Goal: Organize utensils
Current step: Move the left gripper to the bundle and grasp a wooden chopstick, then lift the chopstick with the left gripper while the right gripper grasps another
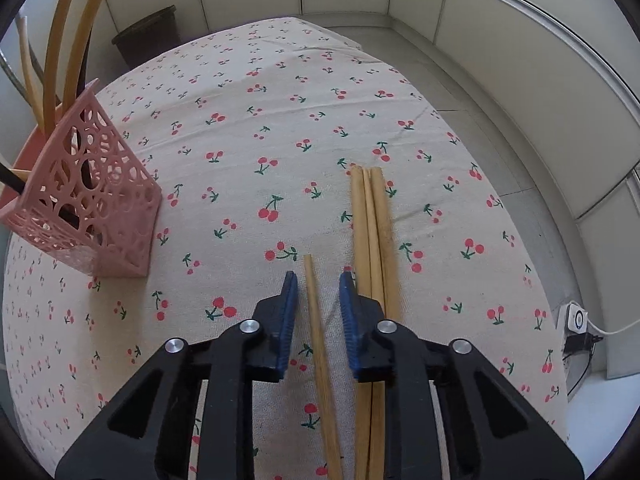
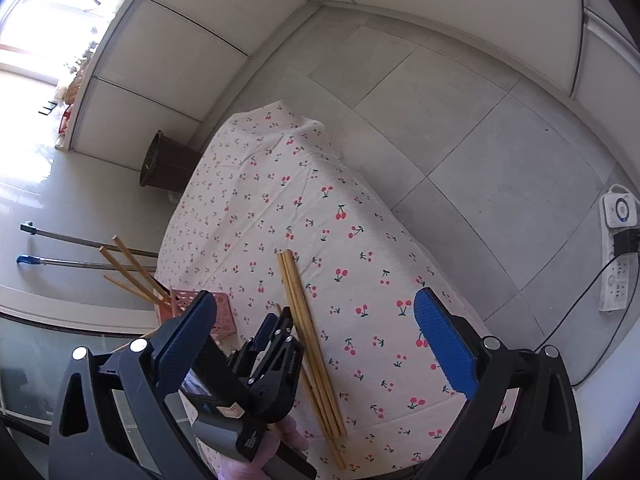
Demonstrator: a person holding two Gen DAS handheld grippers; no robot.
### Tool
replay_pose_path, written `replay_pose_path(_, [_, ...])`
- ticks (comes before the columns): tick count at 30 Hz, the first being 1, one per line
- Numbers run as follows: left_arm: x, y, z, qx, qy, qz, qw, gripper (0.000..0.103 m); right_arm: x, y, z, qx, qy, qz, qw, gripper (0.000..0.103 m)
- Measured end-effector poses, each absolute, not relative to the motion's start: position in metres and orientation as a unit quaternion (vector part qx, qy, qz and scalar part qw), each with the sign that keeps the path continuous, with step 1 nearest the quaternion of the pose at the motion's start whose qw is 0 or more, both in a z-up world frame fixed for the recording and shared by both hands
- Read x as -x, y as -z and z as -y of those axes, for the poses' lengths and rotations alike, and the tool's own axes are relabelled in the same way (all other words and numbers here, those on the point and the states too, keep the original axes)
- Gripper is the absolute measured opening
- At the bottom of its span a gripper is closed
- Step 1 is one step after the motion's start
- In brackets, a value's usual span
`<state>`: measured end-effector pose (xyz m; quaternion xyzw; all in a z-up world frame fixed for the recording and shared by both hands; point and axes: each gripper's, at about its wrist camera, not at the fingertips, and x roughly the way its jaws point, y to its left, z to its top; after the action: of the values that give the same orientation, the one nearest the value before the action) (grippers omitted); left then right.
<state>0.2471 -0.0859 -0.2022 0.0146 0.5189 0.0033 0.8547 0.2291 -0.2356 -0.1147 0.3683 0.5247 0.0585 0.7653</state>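
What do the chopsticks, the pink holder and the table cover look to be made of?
Chopsticks: probably bamboo or light wood, tan and matte, with faint lengthwise grain. Holder: likely moulded plastic, pink, with a stiff wall pierced in circles. Cover: woven cloth, cream with a cherry print; it creases and drapes over the table edge.

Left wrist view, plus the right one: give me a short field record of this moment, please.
surface: cherry-print tablecloth
holder: pink openwork holder, chopsticks standing in it
loose bundle: three chopsticks lying side by side
single chopstick: between the pads of the left hand-held gripper, gaps visible both sides
right hand-held gripper: wide open, holding nothing
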Motion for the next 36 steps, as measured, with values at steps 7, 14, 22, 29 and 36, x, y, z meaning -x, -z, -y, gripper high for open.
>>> replay_pose_path(7, [-0.206,0.2,0.073,-0.026,0.013,-0.489,0.872,0.004,-0.258,0.148,0.202,-0.317,-0.059,-0.562,0.762,0.096])
replay_pose_path(14, [-0.158,0.151,0.037,-0.033,0.026,-0.432,0.901,0.004,-0.283,0.184,0.168,-0.308,-0.05,-0.574,0.757,0.078])
replay_pose_path(22, [-0.128,0.09,-0.012,0.038,0.022,-0.37,0.928,0.004,-0.299,0.193,0.135,-0.256,-0.032,-0.579,0.774,0.063])
replay_pose_path(29, [-0.123,0.069,-0.029,0.062,0.024,-0.35,0.934,0.004,-0.304,0.194,0.118,-0.187,0.001,-0.577,0.795,0.058])
replay_pose_path(36, [-0.119,0.064,-0.045,0.077,0.011,-0.347,0.935,0.004,-0.309,0.194,0.098,-0.122,0.02,-0.573,0.81,0.059])
